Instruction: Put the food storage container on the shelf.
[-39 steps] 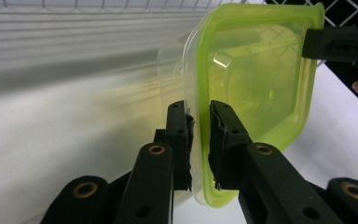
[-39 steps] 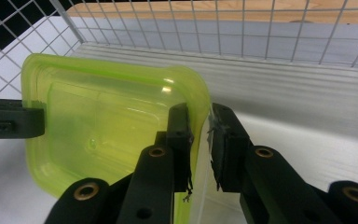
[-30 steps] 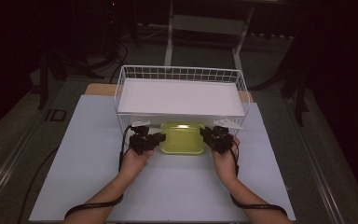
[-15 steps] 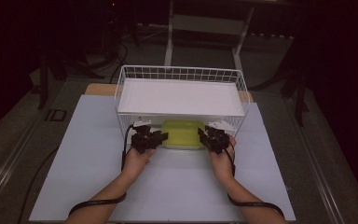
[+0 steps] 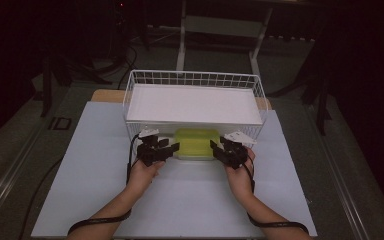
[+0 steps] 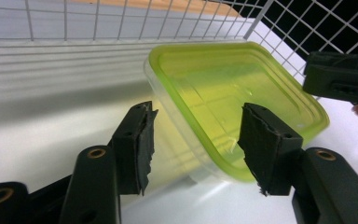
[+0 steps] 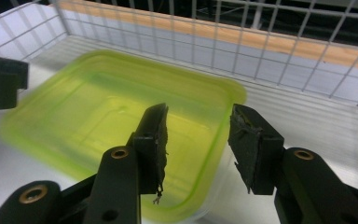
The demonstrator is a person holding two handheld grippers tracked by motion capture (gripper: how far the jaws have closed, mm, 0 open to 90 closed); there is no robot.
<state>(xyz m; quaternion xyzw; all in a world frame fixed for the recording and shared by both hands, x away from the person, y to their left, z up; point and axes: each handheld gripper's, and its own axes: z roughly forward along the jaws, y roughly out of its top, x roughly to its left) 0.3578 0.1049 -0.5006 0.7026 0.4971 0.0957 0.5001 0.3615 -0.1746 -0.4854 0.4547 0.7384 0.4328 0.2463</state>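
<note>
the green-lidded box point(image 5: 195, 143) sits half under the wire rack point(image 5: 195, 80), between both claws. left gripper point(image 6: 193, 140) and right gripper point(image 7: 196, 140) are both open, straddling its corners; push evenly from both sides so it slides straight in without twisting

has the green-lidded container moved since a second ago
Yes. In the high view the green-lidded container has slid away from the person, further under the shelf of the white wire rack, with less of its lid showing in front of the shelf edge.
</note>
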